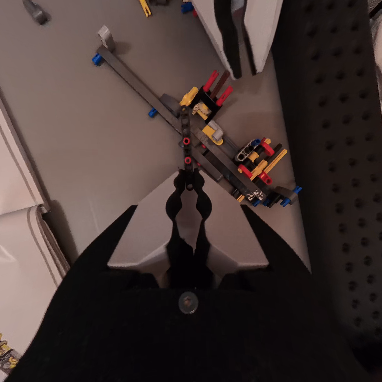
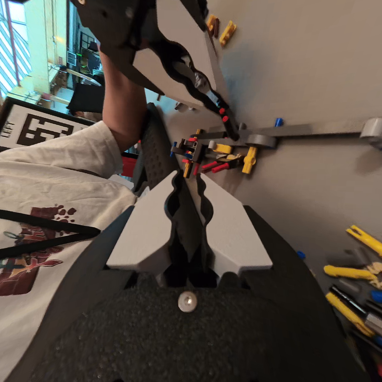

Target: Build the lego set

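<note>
L gripper (image 1: 188,182): jaws clamped on black holed beam (image 1: 186,144), two red pins in it.
Beam tip: touching long grey lego build (image 1: 132,78) on table (image 1: 62,124).
R gripper (image 2: 189,175): jaws slightly apart, empty, just beside build's red-yellow end.

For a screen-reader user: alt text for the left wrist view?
The left gripper pinches one end of a black holed beam with two red pins, its far end over a long grey Lego assembly lying on a grey table.
</note>
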Demonstrator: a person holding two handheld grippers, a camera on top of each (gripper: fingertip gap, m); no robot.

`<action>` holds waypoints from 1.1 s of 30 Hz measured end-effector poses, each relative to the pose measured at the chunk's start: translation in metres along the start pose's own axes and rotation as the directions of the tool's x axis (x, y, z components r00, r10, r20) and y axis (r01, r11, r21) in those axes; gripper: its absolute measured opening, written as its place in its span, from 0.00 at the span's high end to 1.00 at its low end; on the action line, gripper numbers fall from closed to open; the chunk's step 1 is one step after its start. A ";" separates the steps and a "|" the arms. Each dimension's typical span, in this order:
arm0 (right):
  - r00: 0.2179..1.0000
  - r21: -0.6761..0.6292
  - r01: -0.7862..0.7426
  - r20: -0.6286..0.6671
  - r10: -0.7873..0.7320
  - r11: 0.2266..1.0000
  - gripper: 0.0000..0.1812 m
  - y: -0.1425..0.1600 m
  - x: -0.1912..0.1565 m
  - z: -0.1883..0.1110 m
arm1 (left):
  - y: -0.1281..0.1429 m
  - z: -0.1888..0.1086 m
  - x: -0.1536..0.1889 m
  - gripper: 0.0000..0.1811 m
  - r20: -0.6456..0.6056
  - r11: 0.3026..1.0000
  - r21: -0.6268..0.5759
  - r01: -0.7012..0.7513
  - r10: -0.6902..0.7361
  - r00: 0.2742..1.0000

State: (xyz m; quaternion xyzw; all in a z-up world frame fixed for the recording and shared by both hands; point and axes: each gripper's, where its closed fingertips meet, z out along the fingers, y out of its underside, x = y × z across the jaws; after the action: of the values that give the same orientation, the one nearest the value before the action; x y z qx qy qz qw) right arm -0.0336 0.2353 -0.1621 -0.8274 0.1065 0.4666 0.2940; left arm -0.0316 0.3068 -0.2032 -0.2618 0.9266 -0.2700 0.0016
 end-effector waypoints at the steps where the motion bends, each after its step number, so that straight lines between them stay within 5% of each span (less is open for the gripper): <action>1: 0.998 0.013 0.053 -0.034 -0.053 0.999 0.90 -0.002 0.003 0.001 | 0.001 0.002 0.000 0.97 -0.001 1.000 -0.004 0.001 -0.001 1.000; 5: 0.930 -0.006 0.288 -0.235 -0.282 0.957 0.87 -0.003 0.021 0.010 | 0.000 0.003 0.000 0.97 0.001 1.000 0.002 -0.002 0.002 1.000; 12: 0.651 -0.120 0.512 -0.592 -0.475 0.851 0.86 -0.015 0.046 0.005 | -0.005 0.005 -0.003 0.97 0.021 1.000 0.022 0.009 -0.010 1.000; 21: 0.355 -0.227 0.664 -0.743 -0.567 0.713 0.87 -0.035 0.053 0.007 | -0.006 0.005 -0.005 0.97 0.015 0.999 0.030 0.021 -0.021 1.000; 29: 0.420 -0.202 0.593 -0.748 -0.513 0.780 0.87 -0.056 0.062 0.011 | 0.013 -0.015 -0.026 0.97 0.136 0.997 -0.012 0.072 -0.070 0.988; 33: 0.478 -0.145 0.472 -0.787 -0.390 0.870 0.87 -0.070 0.064 0.021 | 0.015 -0.051 -0.041 0.97 0.245 0.978 0.089 0.189 -0.206 0.948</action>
State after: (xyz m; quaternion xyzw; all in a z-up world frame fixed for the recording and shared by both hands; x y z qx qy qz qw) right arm 0.0178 0.3100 -0.1967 -0.9312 0.0359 -0.0463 0.3598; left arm -0.0107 0.3628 -0.1727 -0.3853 0.8787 -0.2631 0.1009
